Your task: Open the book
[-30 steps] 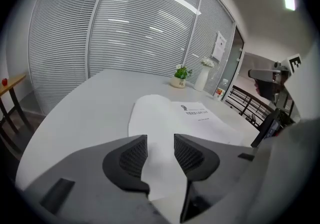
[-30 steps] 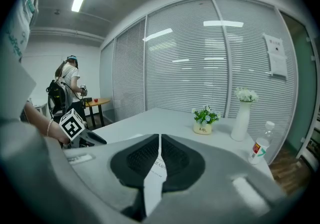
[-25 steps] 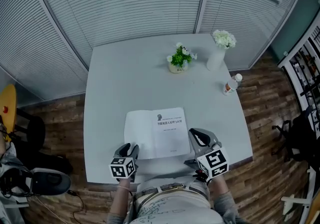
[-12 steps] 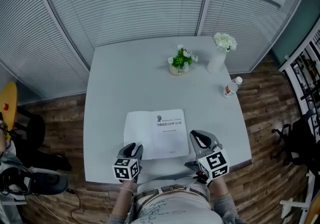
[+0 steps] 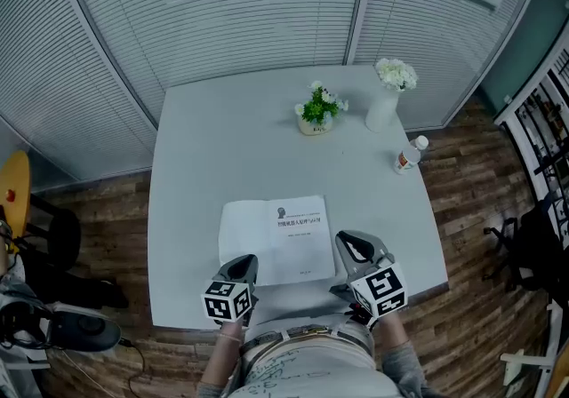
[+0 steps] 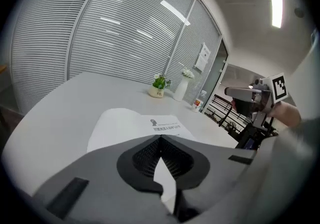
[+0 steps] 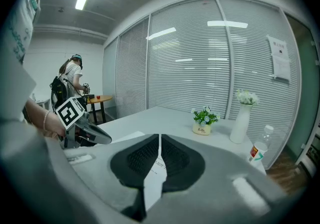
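Left tongs (image 5: 244, 263) are clenching shut, wide apart a second ago, at the near left corner of the book (image 5: 277, 239), which is lying spread open near the front of the surface (image 5: 222, 139). Right tongs (image 5: 345, 242) are staying clenched at its right edge. Whether a page is being caught I cannot tell, but a turn is looking likely.

book (image 5: 276, 238) title print too small to read; its 7 o'clock corner hidden under left gripper (image 5: 244, 263); can't tell if a page is pinched; bottle (image 5: 410, 155) label unreadable

Matt paper book (image 5: 276, 241), smooth table (image 5: 227, 139), wooden floor (image 5: 480, 201)
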Tool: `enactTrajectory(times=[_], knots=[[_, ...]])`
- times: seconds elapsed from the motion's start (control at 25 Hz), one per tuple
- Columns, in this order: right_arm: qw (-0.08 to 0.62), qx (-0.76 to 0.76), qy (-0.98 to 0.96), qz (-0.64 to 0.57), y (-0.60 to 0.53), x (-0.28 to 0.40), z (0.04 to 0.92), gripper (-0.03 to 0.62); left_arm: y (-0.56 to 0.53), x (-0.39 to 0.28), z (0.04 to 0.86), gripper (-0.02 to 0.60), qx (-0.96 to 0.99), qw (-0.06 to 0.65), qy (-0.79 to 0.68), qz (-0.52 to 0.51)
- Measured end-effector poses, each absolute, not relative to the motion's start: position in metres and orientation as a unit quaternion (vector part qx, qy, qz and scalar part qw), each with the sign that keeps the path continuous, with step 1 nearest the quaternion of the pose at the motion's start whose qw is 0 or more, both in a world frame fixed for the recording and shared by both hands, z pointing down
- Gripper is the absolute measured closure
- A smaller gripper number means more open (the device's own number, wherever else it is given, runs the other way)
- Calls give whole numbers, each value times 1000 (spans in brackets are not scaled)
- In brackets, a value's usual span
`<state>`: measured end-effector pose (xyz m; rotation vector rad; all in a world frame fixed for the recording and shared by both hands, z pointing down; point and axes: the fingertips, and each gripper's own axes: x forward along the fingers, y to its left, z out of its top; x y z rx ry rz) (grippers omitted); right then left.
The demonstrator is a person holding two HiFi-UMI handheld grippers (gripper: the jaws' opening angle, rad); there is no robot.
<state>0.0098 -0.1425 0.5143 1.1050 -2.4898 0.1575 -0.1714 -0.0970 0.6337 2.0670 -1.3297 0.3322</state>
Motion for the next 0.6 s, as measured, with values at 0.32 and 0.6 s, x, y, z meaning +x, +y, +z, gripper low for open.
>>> enactTrajectory(times=[0.32,0.6], knots=[[207,384,-898,60,-143,0,513,580,-97,-148,607,584,824,314,-462,100],[206,377,-901,56,-143,-11,516,591,-100,-127,590,584,841,310,-436,80]])
